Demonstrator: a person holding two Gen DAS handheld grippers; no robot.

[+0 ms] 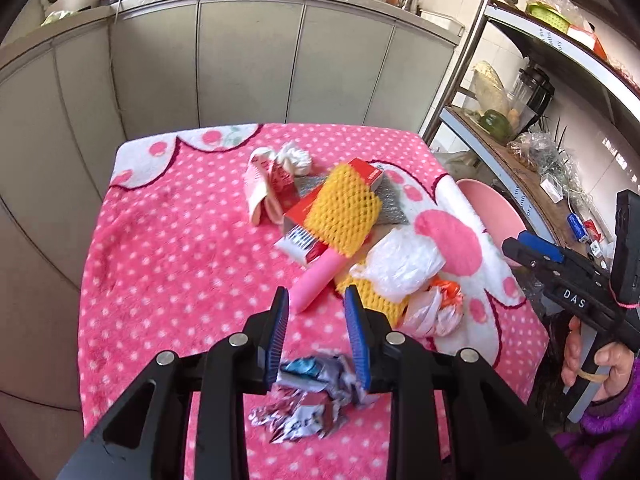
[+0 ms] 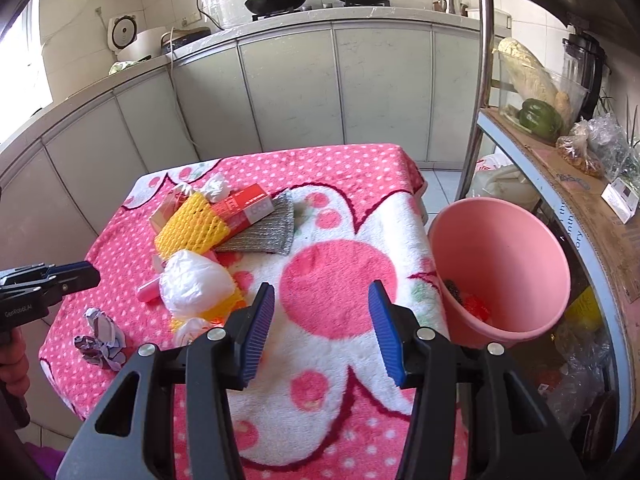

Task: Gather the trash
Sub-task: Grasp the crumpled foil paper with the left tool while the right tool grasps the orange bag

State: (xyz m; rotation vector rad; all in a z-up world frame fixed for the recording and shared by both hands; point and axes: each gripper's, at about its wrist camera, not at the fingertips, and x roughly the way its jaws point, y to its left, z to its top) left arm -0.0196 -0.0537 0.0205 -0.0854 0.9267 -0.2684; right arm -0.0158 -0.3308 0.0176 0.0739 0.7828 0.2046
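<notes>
crumpled wrapper (image 2: 100,338) on blanket (image 2: 328,364), left of trash pile (image 2: 208,256) | left gripper (image 1: 316,316) above wrapper, jaws part open, empty | right gripper (image 2: 322,320) wide open, empty | pink bin (image 2: 500,264) right of blanket

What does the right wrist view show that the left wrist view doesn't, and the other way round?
Only the right wrist view looks into the pink bin, showing trash at its bottom. Only the left wrist view shows the left claw open above the crumpled foil wrapper. Both share the yellow foam net, the white plastic bag and the red box.
</notes>
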